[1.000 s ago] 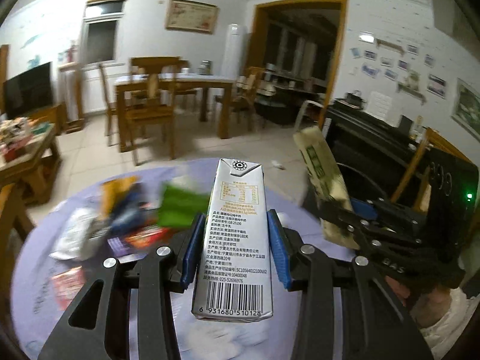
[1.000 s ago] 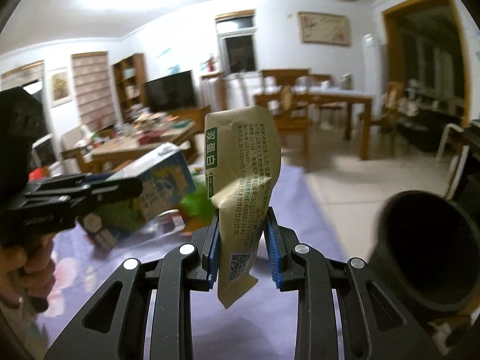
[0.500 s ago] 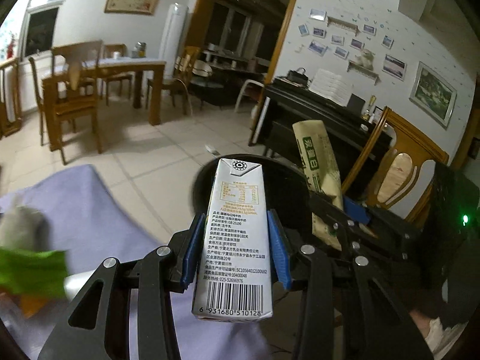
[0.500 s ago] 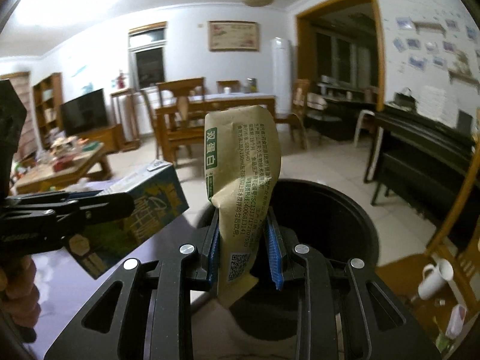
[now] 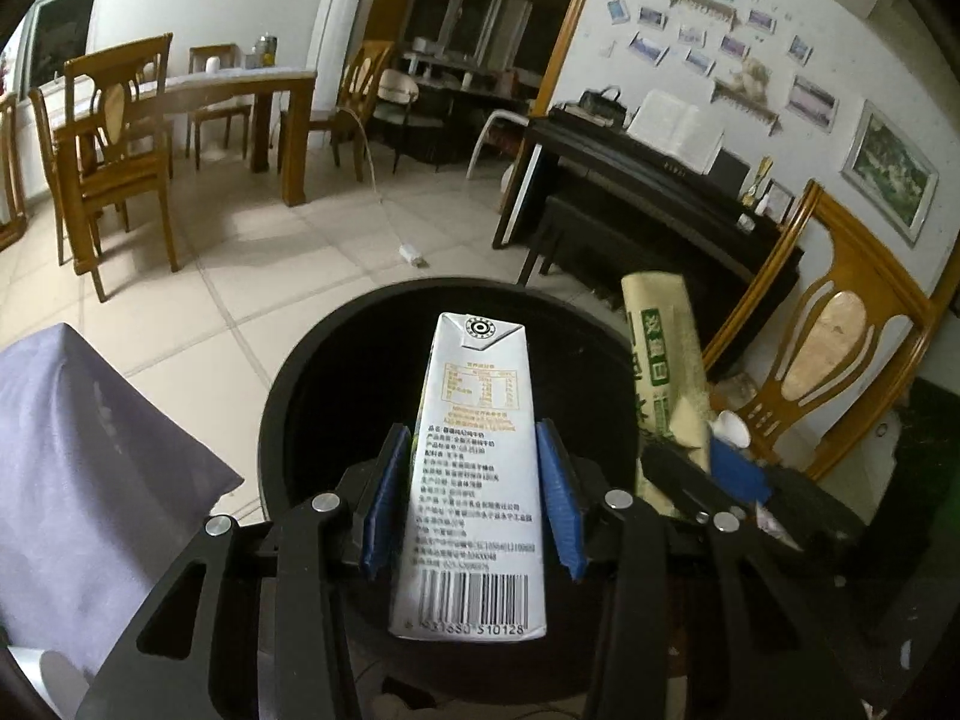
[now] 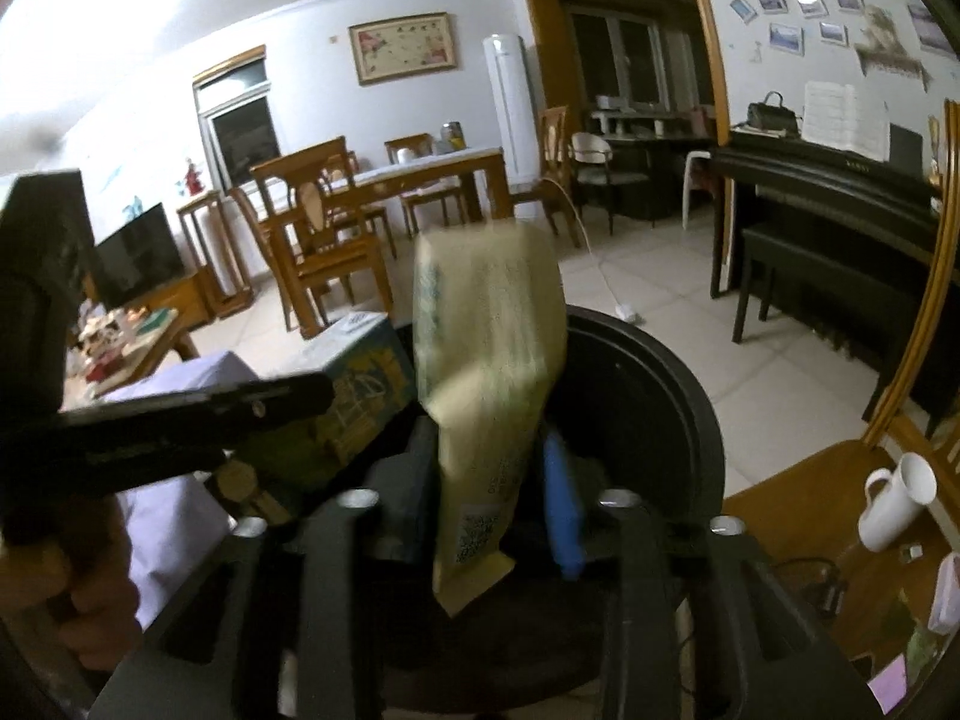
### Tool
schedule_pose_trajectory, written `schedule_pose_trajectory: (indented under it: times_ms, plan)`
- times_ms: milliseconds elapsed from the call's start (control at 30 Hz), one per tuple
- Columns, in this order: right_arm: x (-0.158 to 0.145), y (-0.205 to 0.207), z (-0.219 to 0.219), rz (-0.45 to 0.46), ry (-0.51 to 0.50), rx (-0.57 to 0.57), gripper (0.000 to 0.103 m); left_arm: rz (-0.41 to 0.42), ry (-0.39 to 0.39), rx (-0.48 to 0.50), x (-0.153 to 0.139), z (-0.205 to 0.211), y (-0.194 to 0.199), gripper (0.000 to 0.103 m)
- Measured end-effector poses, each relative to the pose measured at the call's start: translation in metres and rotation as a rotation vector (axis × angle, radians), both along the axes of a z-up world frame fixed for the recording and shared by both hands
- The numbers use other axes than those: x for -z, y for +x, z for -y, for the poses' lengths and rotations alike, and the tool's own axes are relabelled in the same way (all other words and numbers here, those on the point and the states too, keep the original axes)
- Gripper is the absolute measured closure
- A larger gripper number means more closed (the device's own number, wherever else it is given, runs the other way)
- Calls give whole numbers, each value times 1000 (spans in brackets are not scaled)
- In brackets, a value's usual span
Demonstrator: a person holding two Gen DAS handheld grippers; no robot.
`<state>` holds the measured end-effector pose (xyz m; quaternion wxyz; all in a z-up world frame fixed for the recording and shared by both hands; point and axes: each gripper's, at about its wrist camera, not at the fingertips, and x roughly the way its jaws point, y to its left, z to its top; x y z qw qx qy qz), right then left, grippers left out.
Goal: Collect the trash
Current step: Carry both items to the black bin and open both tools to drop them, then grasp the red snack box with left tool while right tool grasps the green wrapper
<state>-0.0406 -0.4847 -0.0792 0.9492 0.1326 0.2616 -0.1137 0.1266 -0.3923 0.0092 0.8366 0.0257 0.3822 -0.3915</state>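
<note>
While both grippers hang over black bin [image 5: 288, 420], release is step in hand: keep each load centred above mouth, spread wide, let fall clear. Left gripper [image 5: 474, 498] jaws just opening, milk carton [image 5: 474, 468] between pads, barely loose. Right gripper [image 6: 492, 498] jaws just opening, paper bag [image 6: 486, 372] slipping free (blurred). Second earlier: both clamped, over purple cloth [image 5: 90, 480], bin off aside
</note>
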Motion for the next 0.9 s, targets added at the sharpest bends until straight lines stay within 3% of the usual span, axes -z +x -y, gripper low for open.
schedule_pose_trajectory:
  times_ms: [33,100,200,367,533,767,900]
  plan:
    - [-3,6,9,9,2,5,39,0,14,1,-1,1,-1,39]
    - [-4,4,13,23,2,10,36,37,13,-11,-4,-1,-5,24]
    - [-11,0,5,22,-3,13,35,98,17,-20,-16,-11,-13,14]
    - [-26,-11,-23,25,-20,-17,35,111,-2,-29,-27,-42,-28,14]
    - [-44,-17,-68,40,-42,-85,29,111,-9,-87,-39,-89,-41,14]
    - [-77,0,-158,37,-48,-249,29,155,-5,-275,-61,-206,-50,14]
    - [-91,15,-225,45,-73,-410,23,119,28,-423,-56,-289,-51,14]
